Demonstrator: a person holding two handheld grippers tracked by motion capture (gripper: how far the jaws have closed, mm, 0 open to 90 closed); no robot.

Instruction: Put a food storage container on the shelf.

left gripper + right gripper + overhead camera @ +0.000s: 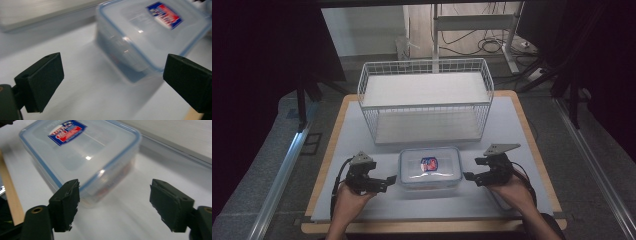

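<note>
Both grippers, left gripper (388,180) and right gripper (468,176), sat wide open flanking the lidded container (430,167), probably lining up a two-sided grab.

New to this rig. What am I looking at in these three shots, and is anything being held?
There is no robot arm here: a person holds a handheld two-jaw gripper in each hand. The high view looks down from above the person's side of the table. The left gripper and the right gripper flank a clear lidded plastic container with a red and blue label, which sits on the white table surface. Behind it stands a white wire basket.

The other two pictures come from cameras riding on each gripper, looking along its black jaws. In both, the jaws stand wide apart with the container just beyond them, not between the pads. So nothing is held; both grippers are open beside the container.
</note>
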